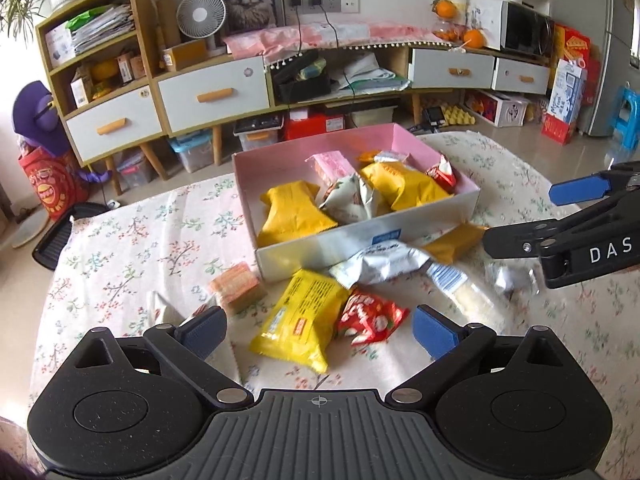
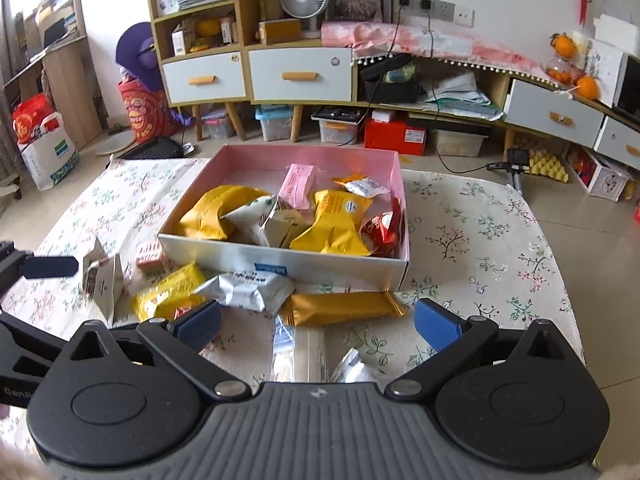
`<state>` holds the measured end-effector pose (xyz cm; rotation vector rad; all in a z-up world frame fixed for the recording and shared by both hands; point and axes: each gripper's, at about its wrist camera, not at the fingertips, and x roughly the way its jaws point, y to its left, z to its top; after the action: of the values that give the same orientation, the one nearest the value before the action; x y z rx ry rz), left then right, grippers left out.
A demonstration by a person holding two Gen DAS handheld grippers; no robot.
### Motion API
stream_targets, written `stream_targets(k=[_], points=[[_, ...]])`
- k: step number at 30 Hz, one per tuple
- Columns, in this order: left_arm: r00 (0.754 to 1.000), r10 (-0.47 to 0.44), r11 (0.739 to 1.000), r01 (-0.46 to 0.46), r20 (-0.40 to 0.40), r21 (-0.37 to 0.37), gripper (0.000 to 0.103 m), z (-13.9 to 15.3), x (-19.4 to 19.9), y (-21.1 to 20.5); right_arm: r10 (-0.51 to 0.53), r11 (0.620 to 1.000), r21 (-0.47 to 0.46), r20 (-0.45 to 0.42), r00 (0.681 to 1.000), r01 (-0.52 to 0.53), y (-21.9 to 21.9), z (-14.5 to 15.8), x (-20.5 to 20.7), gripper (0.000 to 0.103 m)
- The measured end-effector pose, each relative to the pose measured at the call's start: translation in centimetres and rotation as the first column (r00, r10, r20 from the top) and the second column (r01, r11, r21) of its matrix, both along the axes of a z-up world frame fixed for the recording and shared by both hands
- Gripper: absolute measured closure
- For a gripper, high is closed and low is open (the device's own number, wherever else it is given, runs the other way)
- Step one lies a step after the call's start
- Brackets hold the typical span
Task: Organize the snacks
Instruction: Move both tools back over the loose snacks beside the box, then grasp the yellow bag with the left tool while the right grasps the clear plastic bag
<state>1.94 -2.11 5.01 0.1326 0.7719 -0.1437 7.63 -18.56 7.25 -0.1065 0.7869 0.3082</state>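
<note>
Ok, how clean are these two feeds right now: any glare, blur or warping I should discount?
Left wrist view: strong fisheye bowing on the cabinet, window glare top left, and blur around the clear wrappers beside the right hand-held gripper. Right wrist view: the same warping, dark vignetted corners, and the pink box sharp and evenly lit.

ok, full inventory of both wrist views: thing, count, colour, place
box: 1, pink inside, white outside, mid-table
packets in box: about eight; yellow, white, pink, red
yellow packet: 1, on cloth before box
red packet: 1, right of yellow packet
white packet: 1, against box front
gold bar: 1, before box
orange wafer block: 1, left of box corner
white carton: 1, left side of cloth
clear wrappers: 2 or more, near edge
tablecloth: 1, floral white
left claw: open, over yellow packet
right claw: open, empty
</note>
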Motion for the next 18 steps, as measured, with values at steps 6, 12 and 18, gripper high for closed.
stream_targets(k=[6,12,18], points=[[1.0,0.001,1.0,0.0,0.012,-0.015,0.003,-0.4,-0.9,1.5,0.067,0.997,-0.034,0.0,0.998,-0.067,0.3,-1.4,-1.2,0.0],[1.0,0.004,1.0,-0.004,0.03,-0.019,0.003,-0.7,-1.5,3.3,0.161,0.985,-0.06,0.025,0.987,-0.159,0.7,-2.4,-2.4,0.0],[0.998,0.014,0.999,-0.012,0.053,-0.043,0.003,-1.2,-1.5,5.4,0.227,0.972,-0.067,0.042,0.973,-0.224,0.8,-3.1,-3.1,0.0]])
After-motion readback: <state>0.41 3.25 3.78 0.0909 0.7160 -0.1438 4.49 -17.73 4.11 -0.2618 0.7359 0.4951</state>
